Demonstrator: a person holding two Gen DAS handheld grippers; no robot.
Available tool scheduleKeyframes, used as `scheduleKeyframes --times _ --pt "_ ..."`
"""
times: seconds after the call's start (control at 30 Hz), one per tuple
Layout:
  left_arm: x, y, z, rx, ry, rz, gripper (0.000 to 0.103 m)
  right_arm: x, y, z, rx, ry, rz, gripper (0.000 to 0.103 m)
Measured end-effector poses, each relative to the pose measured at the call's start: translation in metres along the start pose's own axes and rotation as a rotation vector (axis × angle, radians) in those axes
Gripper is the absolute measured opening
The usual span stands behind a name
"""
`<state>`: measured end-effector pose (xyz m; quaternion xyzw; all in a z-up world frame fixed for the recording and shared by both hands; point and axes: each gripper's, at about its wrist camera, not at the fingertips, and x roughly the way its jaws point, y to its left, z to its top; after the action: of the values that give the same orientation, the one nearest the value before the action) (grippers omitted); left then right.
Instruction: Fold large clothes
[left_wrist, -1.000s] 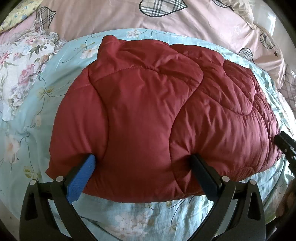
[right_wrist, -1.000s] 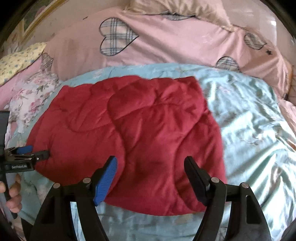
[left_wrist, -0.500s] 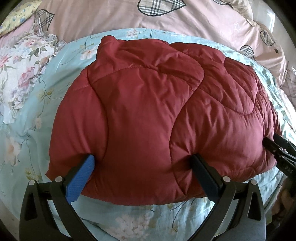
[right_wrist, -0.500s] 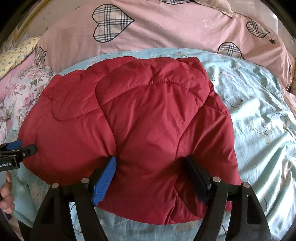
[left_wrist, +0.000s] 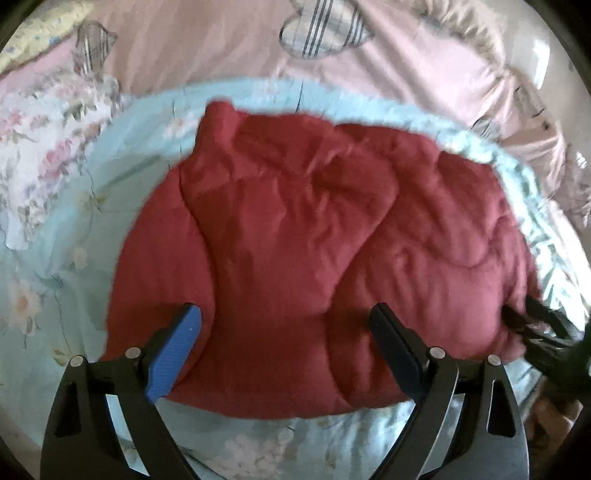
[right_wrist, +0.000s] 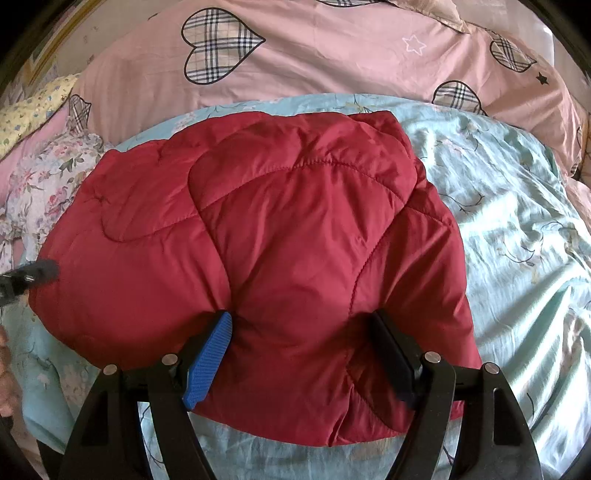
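A padded red jacket lies folded on the light blue flowered sheet. My left gripper hovers over the jacket's near edge; its jaws are closing, the puffy fabric lies between them, and the pads stand clear of it. The left wrist view is blurred. My right gripper is open, its fingertips sunk into the jacket's near right part, with fabric bulging between them. Each gripper shows at the other view's edge: the right gripper and the left gripper.
A pink duvet with checked hearts is piled along the far side of the bed. A flowered pillow lies at the left. A person's hand shows at the left edge. Open blue sheet lies to the jacket's right.
The right gripper came down onto the jacket's near edge, then held still. The left gripper's tips, earlier buried in the fabric, now show fully and stand slightly closer together.
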<state>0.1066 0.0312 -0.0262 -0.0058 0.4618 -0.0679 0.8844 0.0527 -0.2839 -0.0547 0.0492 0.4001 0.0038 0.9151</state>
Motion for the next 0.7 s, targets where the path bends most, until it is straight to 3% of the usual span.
scheduleKeyframes --times 0.2,0.43,0.7 --pt "0.013 -0.004 0.000 0.039 -0.006 0.047 0.099 0.000 0.001 0.002 0.003 0.007 0.000 0.077" --pt "-0.009 -0.002 -0.010 0.024 -0.012 0.014 0.098 -0.025 0.006 -0.003 0.002 0.000 0.034 0.079" --pt "-0.029 -0.008 -0.050 0.055 0.022 0.020 0.099 -0.058 0.018 -0.027 -0.025 0.011 0.079 0.080"
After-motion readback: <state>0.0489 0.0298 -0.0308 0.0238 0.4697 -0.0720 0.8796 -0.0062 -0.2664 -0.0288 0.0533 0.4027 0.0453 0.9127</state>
